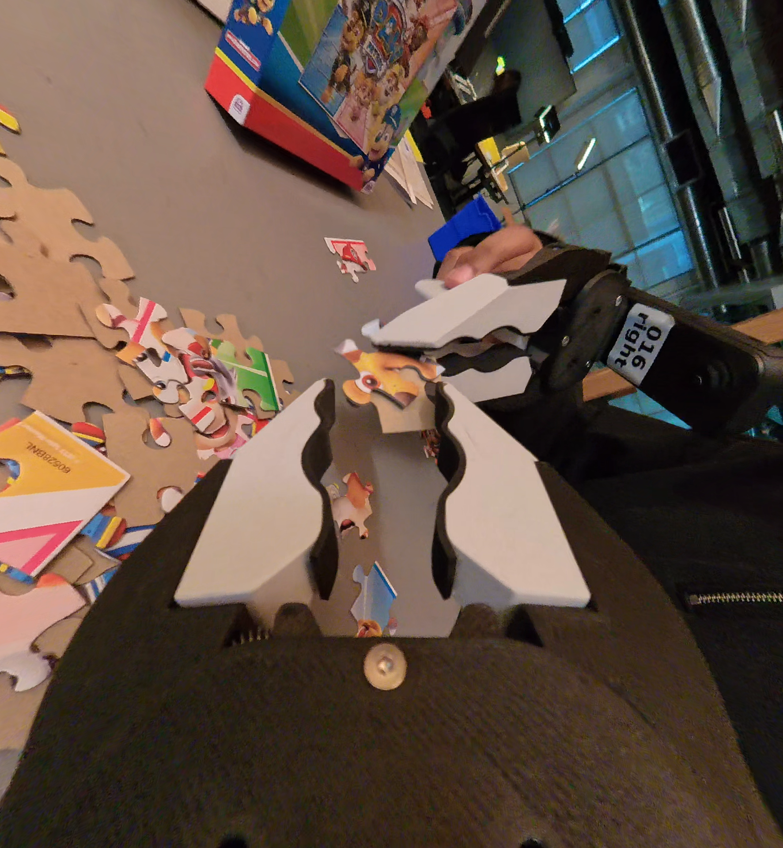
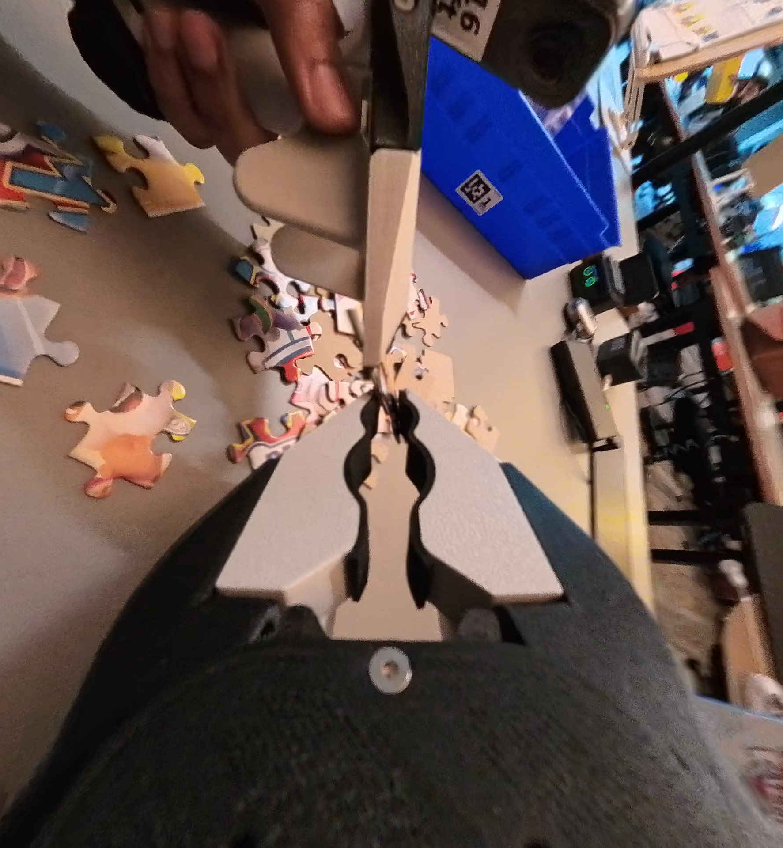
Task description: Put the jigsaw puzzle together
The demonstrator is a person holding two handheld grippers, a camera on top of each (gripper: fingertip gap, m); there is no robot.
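Your right gripper (image 1: pixel 405 353) is clamped on the edge of the orange puzzle piece (image 1: pixel 387 378), keeping it lifted above the grey table (image 1: pixel 174 174); your left gripper (image 1: pixel 385 394) stands apart around it, its pads not pressing, probably to let the piece pass across.

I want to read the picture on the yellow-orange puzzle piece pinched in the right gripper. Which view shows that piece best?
The left wrist view: the yellow-orange puzzle piece faces the camera, clamped in the right gripper. The right wrist view catches it only edge-on, blurred, between the pads.

Dim, warm indoor light with soft shadows; right wrist view motion-blurred, both views fisheye-warped toward edges.
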